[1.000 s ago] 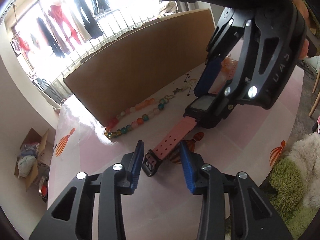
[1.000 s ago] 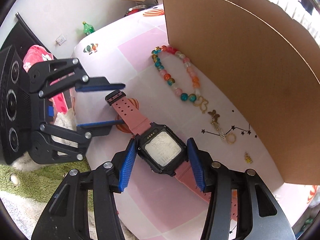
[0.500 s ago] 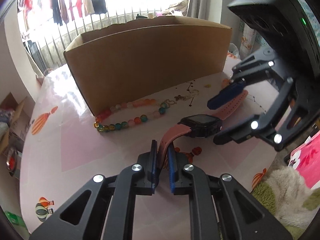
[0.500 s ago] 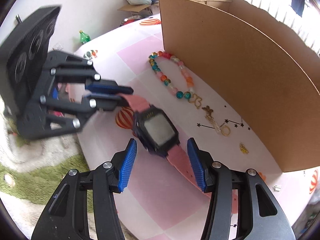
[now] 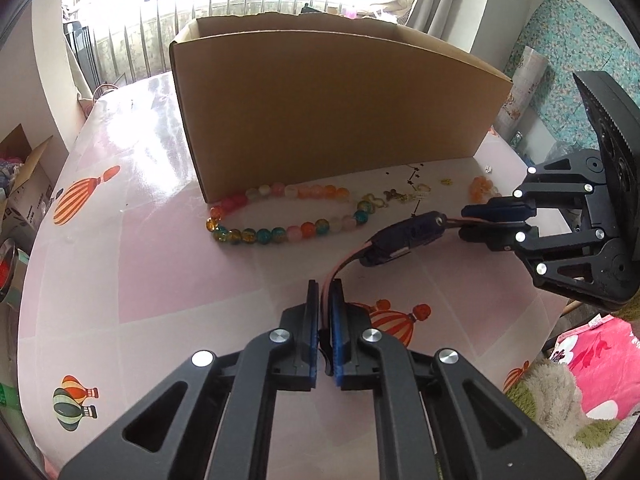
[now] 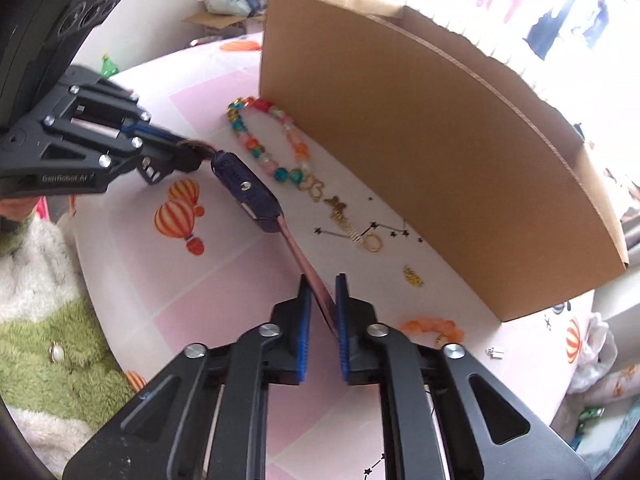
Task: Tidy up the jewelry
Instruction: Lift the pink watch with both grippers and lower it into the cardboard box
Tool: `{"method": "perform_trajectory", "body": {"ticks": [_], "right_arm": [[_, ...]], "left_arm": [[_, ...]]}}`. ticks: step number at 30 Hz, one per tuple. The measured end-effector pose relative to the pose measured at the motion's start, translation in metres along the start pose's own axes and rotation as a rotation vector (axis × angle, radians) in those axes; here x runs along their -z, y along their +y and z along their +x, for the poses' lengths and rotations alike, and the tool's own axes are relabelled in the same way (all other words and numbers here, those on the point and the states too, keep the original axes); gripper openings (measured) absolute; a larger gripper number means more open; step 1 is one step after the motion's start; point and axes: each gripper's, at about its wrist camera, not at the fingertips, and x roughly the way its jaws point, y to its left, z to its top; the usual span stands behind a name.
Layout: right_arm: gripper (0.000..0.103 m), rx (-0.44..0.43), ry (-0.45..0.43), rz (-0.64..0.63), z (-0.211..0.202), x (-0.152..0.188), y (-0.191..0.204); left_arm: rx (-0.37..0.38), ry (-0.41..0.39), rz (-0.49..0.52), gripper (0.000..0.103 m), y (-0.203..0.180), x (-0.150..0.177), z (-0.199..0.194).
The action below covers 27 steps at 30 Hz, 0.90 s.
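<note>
Glossy glass-like beads; matt cardboard box; shiny tablecloth.

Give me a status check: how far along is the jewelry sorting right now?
Early stage. Nothing looks put away yet; the cardboard box interior is hidden from both views. In hand: the pink-strapped watch, lifted off the table with the left tongs and right tongs each shut on a strap end. Left on the table: the bead necklace, gold charms and an orange bracelet.
</note>
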Motion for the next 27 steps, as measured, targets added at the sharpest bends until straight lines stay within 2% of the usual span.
{"method": "perform_trajectory", "body": {"ticks": [5, 10, 15, 17, 18, 20, 22, 27], "right_arm": [[0.001, 0.071, -0.071, 0.032, -0.024, -0.004, 0.0], [0.001, 0.133, -0.14, 0.055, -0.061, -0.011, 0.003], [0.001, 0.208, -0.255, 0.071, -0.105, -0.031, 0.0], [0.001, 0.235, -0.296, 0.073, -0.123, -0.046, -0.012], [0.001, 0.24, -0.307, 0.076, -0.118, -0.06, -0.014], [0.001, 0.222, -0.301, 0.095, -0.117, -0.08, -0.035], [0.001, 0.176, -0.26, 0.126, -0.104, -0.098, -0.063], [0.001, -0.017, -0.053, 0.253, -0.048, -0.133, -0.133]], "left_arm": [[0.001, -0.022, -0.018, 0.005, -0.007, 0.0, -0.009], [0.01, -0.096, -0.02, 0.005, -0.009, -0.012, -0.041], [0.013, -0.24, 0.03, 0.005, -0.013, -0.05, -0.094], [0.013, -0.294, 0.061, 0.005, -0.014, -0.072, -0.109], [0.01, -0.312, 0.075, 0.005, -0.014, -0.084, -0.113], [0.0, -0.323, 0.098, 0.005, -0.014, -0.109, -0.112], [-0.006, -0.294, 0.114, 0.005, -0.009, -0.135, -0.099], [-0.029, -0.122, 0.109, 0.004, 0.015, -0.19, -0.036]]}}
